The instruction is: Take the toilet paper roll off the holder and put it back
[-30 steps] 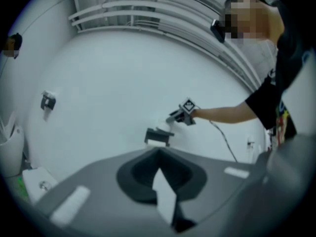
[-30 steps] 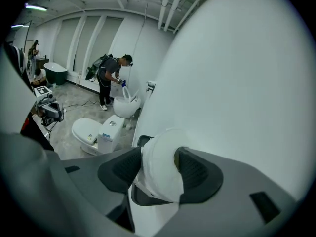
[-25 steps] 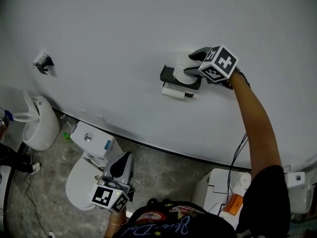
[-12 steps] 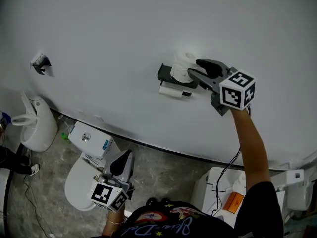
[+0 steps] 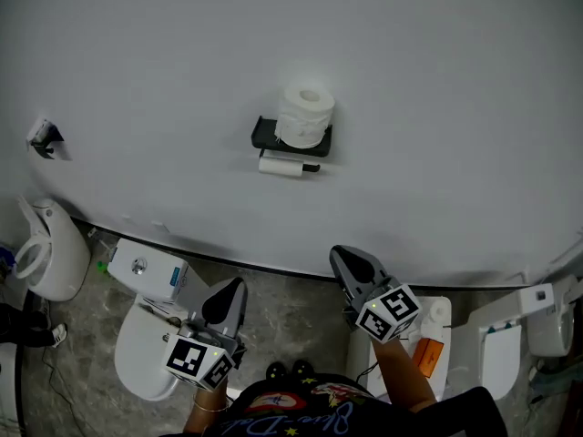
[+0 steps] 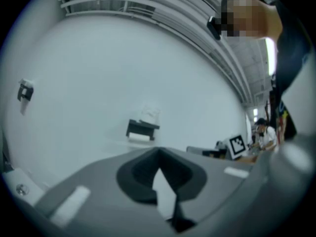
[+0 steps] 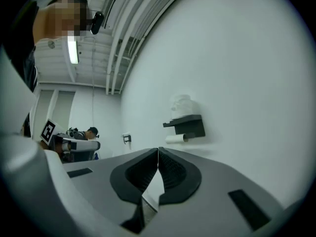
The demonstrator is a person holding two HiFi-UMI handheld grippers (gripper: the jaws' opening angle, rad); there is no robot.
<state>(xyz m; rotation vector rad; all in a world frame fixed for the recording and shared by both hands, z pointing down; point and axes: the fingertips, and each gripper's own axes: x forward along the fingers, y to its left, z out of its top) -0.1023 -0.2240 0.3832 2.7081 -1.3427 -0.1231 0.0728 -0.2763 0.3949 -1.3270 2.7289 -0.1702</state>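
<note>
A white toilet paper roll (image 5: 304, 115) stands upright on top of the black wall holder (image 5: 266, 135); a second, thinner roll (image 5: 282, 166) lies on the bar beneath it. My right gripper (image 5: 351, 260) is low and well away from the holder, its jaws closing so that the tips meet with nothing between them. My left gripper (image 5: 232, 289) hangs low at the left, shut and empty. In the right gripper view the roll (image 7: 183, 105) and holder (image 7: 190, 124) sit far off beyond the shut jaw tips (image 7: 158, 151). The left gripper view shows the roll (image 6: 149, 114) faintly above the holder (image 6: 140, 129).
Below the wall stand a toilet bowl (image 5: 146, 353) with its cistern (image 5: 146, 269), a urinal (image 5: 41, 253) at the far left and white fixtures (image 5: 501, 353) at the right. A small bracket (image 5: 44, 137) is mounted on the wall at left. Cables trail on the grey floor.
My right gripper has let go of the roll, left it on the holder's top, dropped down away from the wall and shut. The left gripper has hardly moved.
</note>
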